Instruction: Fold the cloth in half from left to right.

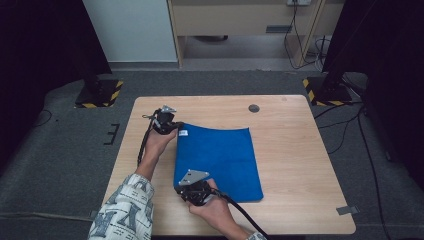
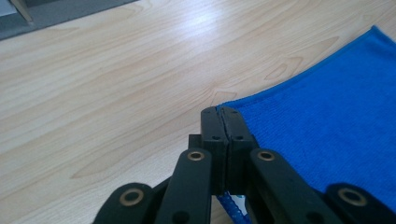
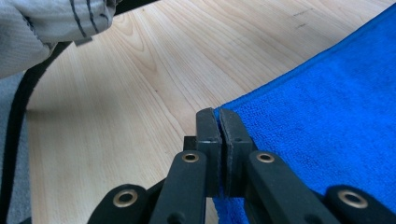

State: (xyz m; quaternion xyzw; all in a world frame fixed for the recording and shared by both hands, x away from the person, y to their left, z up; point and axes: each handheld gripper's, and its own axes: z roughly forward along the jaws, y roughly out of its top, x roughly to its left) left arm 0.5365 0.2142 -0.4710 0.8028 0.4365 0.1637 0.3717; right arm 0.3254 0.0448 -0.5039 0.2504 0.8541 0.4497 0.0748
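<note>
I have a blue cloth [image 1: 220, 160] pinched at two corners of its left edge, and I judge the step in hand to be a fold: lifting that edge and carrying it over to the right edge. To do it well I should raise both corners together and level, so the edge stays taut between my hands and does not sag or twist. I should move them across at the same pace and keep the pinch firm until the corners sit squarely over the ones on the right. If one hand leads, the fold will likely come out skewed.

My left gripper [image 1: 172, 126] holds the far left corner, next to the small white label [image 1: 183, 133]. In the left gripper view its jaws are pressed together with the cloth's hem caught between them, and the blue fabric [image 2: 327, 121] spreads away to the right. My right gripper [image 1: 186, 186] holds the near left corner; in the right gripper view its jaws are likewise clamped on the hem, with the cloth [image 3: 327, 130] running off to the right.

The cloth lies on the wooden table [image 1: 290, 150], a little left of centre. Its right part rests flat. I cannot tell for sure how far the pinched edge is raised off the wood.
</note>
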